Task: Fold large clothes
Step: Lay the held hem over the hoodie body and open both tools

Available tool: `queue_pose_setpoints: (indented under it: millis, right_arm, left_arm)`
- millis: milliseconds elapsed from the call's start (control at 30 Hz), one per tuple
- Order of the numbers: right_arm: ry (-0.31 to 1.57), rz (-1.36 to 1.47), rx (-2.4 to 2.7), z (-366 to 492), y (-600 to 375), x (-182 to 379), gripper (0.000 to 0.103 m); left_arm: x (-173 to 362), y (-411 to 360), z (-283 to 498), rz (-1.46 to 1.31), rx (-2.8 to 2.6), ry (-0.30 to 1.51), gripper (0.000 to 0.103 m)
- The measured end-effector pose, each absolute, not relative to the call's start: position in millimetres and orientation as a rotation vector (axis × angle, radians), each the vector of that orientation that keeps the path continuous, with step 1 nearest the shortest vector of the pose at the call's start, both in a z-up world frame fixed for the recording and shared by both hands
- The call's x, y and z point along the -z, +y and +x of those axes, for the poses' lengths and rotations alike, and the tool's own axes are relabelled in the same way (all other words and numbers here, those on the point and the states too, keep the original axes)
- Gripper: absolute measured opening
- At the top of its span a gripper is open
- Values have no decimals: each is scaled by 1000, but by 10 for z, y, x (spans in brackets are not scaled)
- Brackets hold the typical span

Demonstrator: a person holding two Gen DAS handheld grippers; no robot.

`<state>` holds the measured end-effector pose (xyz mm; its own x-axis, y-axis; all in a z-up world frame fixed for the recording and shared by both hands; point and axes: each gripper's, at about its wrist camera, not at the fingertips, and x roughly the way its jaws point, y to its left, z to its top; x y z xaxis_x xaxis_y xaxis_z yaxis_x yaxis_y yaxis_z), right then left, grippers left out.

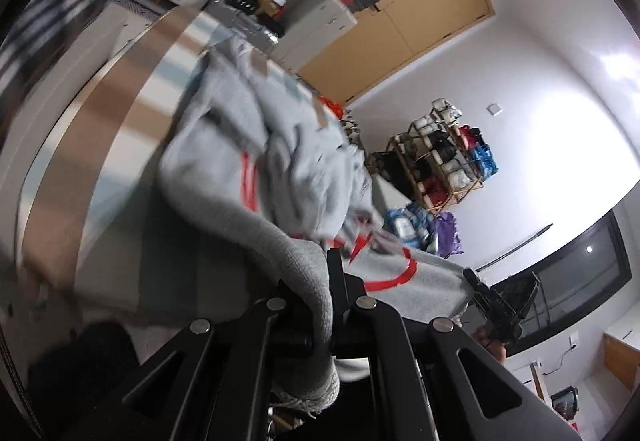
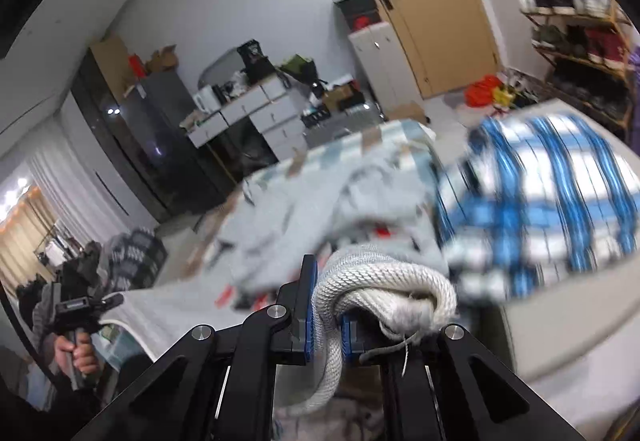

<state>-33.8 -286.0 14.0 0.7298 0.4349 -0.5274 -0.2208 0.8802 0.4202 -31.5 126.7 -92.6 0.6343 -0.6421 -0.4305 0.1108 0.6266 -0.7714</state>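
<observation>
2 grippers clamped on grey sweatshirt (image 1: 288, 169) | left gripper (image 1: 320, 305) pinches edge | right gripper (image 2: 328, 325) grips ribbed hem | blue plaid garment (image 2: 540, 201) beside, blurred, perhaps a shirt

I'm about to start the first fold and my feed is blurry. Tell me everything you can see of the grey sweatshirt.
The grey sweatshirt is a soft, light grey knit with red printed markings and a ribbed edge. It is crumpled, not laid flat, bunched over the striped bed cover. Both grippers are shut on it: the left gripper pinches one part of the edge, the right gripper the rolled ribbed hem. A blue plaid garment lies beside it.
</observation>
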Motion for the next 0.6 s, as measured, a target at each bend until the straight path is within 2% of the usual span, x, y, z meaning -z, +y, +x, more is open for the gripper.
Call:
queue_pose_setpoints:
  millis: [200, 333, 467, 600]
  right_arm:
    - [738, 349, -348, 692, -2717, -574, 10]
    - [848, 377, -316, 1509, -2657, -661, 10]
    - [904, 451, -228, 2297, -2655, -594, 10]
    - [1010, 479, -122, 3027, -2627, -268, 10]
  left_arm:
    - [681, 1418, 456, -830, 454, 759, 1]
    - [600, 1526, 1113, -845, 353, 774, 1]
    - [715, 1591, 1691, -880, 241, 789, 1]
    - [883, 1664, 2210, -936, 176, 798, 1]
